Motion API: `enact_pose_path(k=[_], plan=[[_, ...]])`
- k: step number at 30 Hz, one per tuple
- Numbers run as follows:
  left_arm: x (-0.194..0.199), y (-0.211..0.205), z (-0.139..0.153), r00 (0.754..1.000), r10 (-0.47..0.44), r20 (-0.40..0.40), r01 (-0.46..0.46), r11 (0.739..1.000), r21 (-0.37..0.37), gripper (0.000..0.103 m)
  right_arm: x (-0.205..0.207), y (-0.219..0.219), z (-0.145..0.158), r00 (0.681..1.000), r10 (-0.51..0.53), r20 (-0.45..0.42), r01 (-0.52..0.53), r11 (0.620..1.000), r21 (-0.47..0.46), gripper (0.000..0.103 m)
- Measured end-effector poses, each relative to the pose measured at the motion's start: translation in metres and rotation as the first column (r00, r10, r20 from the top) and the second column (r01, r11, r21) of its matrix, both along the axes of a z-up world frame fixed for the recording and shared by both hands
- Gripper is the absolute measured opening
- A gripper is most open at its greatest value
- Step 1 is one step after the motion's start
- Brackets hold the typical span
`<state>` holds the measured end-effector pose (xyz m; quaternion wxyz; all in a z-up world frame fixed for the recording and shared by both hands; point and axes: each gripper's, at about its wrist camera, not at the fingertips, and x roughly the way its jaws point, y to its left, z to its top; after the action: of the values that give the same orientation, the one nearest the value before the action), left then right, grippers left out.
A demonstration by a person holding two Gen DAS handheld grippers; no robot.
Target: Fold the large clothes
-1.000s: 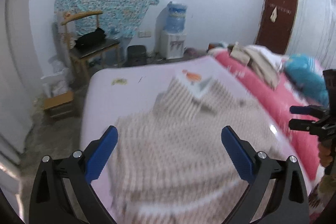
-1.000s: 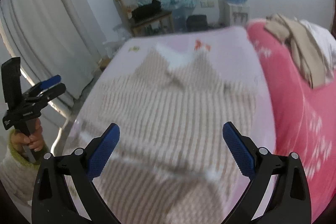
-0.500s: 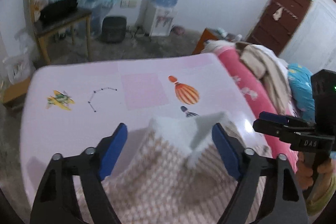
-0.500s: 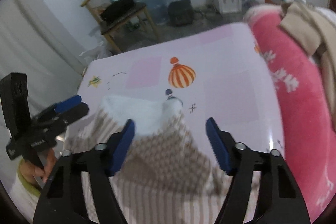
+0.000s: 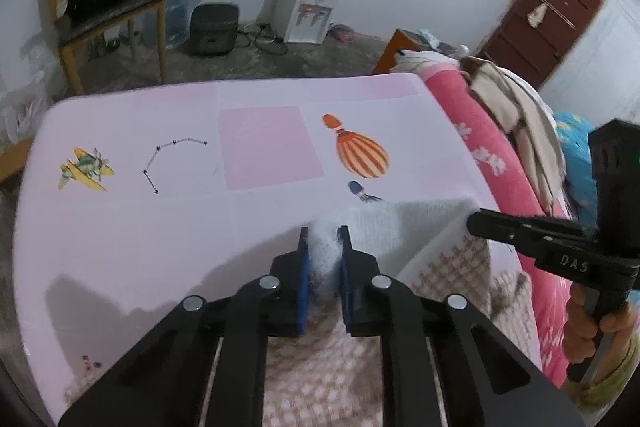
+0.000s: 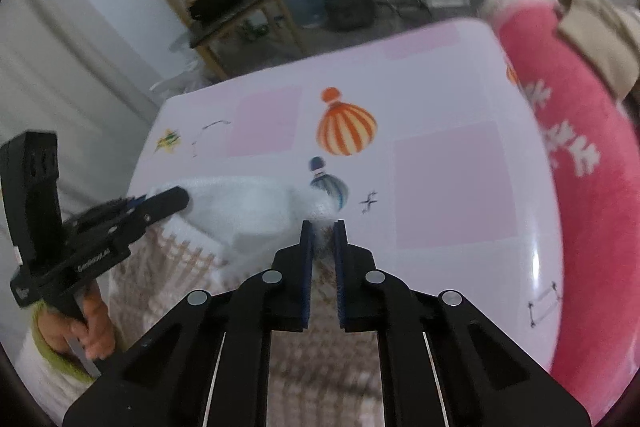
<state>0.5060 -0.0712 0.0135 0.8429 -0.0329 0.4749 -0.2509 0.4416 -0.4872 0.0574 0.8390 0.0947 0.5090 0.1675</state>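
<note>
A bed (image 5: 120,227) with a pale pink sheet printed with a striped balloon (image 5: 362,157), a yellow plane (image 5: 86,169) and darker pink squares carries a beige checked sweater (image 5: 320,367) with white lining at its near edge, beside a pink blanket (image 6: 580,147).

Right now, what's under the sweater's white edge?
Under the sweater, only the pink printed sheet shows around it; a small balloon print is partly covered. Anything beneath is hidden.
</note>
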Motion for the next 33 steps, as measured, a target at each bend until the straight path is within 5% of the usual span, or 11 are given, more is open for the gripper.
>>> enact_pose_path(k=[8,12,14,15,18,20,23,26,28,33], plan=[[-0.089,0.013,0.038,0.980,-0.153,0.124,0.146,0.987,0.067,0.011,-0.083,0.004,0.028,0.993,0.078,0.092,-0.075,0.997,-0.035,0.010],[-0.134,0.027,0.034,0.967,-0.216,0.134,0.202,0.974,0.105,0.011,-0.134,0.006,0.038,0.978,0.159,0.134,-0.148,0.985,-0.083,0.022],[-0.148,0.033,0.027,0.964,-0.228,0.134,0.212,0.970,0.121,0.011,-0.144,0.004,0.056,0.964,0.166,0.207,-0.154,0.985,-0.074,0.043],[-0.155,0.035,0.023,0.963,-0.235,0.132,0.218,0.967,0.134,0.011,-0.146,0.003,0.069,0.955,0.155,0.253,-0.145,0.988,-0.057,0.045],[-0.166,0.041,0.013,0.965,-0.234,0.119,0.217,0.966,0.141,0.012,-0.129,0.005,0.078,0.960,0.132,0.248,-0.148,0.988,0.047,0.044],[-0.170,0.045,0.010,0.967,-0.226,0.120,0.211,0.969,0.129,0.012,-0.106,0.017,0.061,0.975,0.134,0.178,-0.152,0.984,0.090,0.030],[-0.179,0.056,0.010,0.970,-0.215,0.116,0.204,0.974,0.097,0.014,-0.084,0.038,0.005,0.988,0.154,0.011,-0.154,0.984,0.090,0.017],[-0.193,0.076,0.016,0.968,-0.222,0.120,0.218,0.975,0.049,0.014,-0.093,0.051,-0.048,0.975,0.189,-0.113,-0.182,0.981,0.075,0.016],[-0.199,0.091,0.023,0.967,-0.219,0.131,0.221,0.975,0.004,0.014,-0.110,0.053,-0.059,0.976,0.205,-0.072,-0.201,0.978,0.052,0.016],[-0.183,0.085,0.035,0.971,-0.179,0.156,0.180,0.984,0.005,0.014,-0.113,0.058,-0.033,0.978,0.207,-0.014,-0.207,0.978,0.003,0.017]])
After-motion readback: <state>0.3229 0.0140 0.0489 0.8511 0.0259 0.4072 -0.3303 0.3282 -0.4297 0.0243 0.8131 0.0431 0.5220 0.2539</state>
